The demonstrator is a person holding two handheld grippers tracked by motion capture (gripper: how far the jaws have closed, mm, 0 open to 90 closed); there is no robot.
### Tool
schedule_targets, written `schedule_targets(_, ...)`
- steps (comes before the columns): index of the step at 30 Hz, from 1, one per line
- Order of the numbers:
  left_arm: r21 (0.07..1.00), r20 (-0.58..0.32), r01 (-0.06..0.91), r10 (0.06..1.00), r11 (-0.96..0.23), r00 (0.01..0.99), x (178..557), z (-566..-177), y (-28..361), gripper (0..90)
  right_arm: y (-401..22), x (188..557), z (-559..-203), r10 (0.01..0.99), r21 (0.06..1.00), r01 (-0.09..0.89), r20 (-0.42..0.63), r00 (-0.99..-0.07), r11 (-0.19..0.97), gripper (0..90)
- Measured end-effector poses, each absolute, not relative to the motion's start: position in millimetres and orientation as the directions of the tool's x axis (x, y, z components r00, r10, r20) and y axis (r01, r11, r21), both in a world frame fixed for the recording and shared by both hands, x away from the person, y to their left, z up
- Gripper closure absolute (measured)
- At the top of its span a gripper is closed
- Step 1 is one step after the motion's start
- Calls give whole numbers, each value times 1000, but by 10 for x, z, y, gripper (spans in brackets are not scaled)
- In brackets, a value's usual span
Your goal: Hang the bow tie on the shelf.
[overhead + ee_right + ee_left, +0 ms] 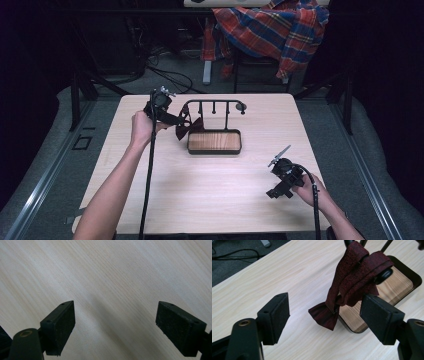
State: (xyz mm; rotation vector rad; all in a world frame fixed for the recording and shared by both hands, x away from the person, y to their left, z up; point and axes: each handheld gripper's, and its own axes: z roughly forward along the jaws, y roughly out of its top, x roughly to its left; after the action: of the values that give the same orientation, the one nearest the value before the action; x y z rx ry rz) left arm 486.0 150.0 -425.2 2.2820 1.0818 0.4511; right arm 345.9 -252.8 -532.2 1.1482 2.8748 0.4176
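A dark red bow tie [184, 125] [352, 280] hangs by its strap from the left end of a black rack [215, 104]. The rack stands on a wooden tray base [215, 141] [397, 287] at the middle of the table. My left gripper [175, 120] [328, 313] is right at the tie, open. Its pads [279, 312] stand wide apart, with the tie's lower bow between and beyond them and no pad pressing on it. My right gripper [276, 191] [115, 325] rests at the front right over bare tabletop, open with nothing between its jaws.
The light wood table [210, 190] has a plaid shirt [270, 25] draped over a chair behind its far edge. Cables [170, 75] lie on the floor at the back. Dark frame legs stand at both far corners.
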Motion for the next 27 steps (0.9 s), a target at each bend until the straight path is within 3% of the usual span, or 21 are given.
schedule_targets(15,643,21,579,768,-501,641,4699,-4077,1584,133,-2525,3455,-5311,681,252,675,79,-728,693,159)
schedule_targets(27,622,-1,606,773,-496,634,4218,-4035,1711,47,-2519,3428,-5322,687,276,680,85,-722,680,159)
